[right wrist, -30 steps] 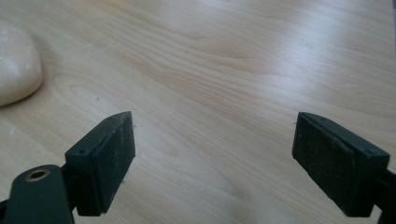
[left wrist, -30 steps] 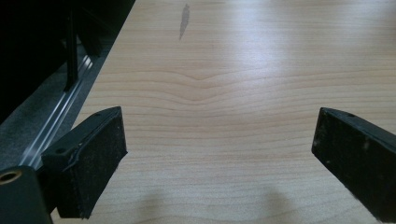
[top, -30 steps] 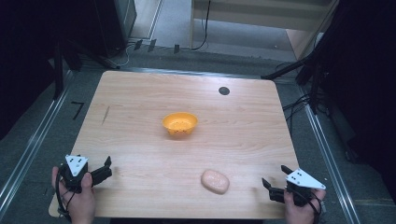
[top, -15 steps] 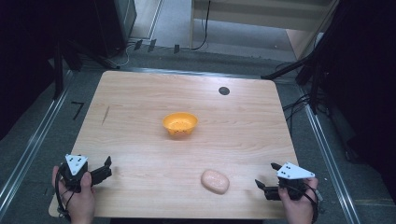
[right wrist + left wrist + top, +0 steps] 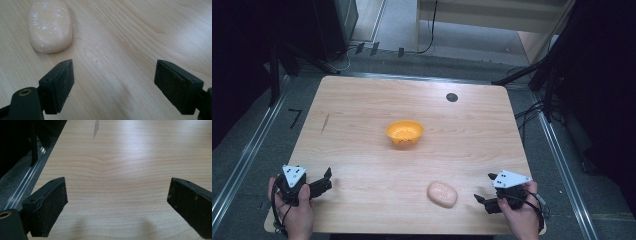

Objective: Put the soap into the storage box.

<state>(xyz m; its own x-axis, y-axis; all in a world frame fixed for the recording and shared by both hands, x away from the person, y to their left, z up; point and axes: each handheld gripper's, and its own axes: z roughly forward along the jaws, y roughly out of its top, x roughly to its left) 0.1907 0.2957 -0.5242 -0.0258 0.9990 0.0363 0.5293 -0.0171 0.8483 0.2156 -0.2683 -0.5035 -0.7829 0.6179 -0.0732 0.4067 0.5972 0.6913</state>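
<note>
High view: one orange bowl point(image 5: 404, 133) mid-table, nothing visible inside, well ahead of both claws. One pale pink oval lump point(image 5: 442, 194) just left of right gripper point(image 5: 484, 201), apart from it. Left gripper point(image 5: 323, 181) near left table point(image 5: 362, 105) edge.

Left gripper view: jaws spread wide, bare wood between.

Right gripper view: jaws have just been closing, yet released, nothing between; lump point(image 5: 50, 26) ahead-left, smooth, white-speckled, lying flat
</note>
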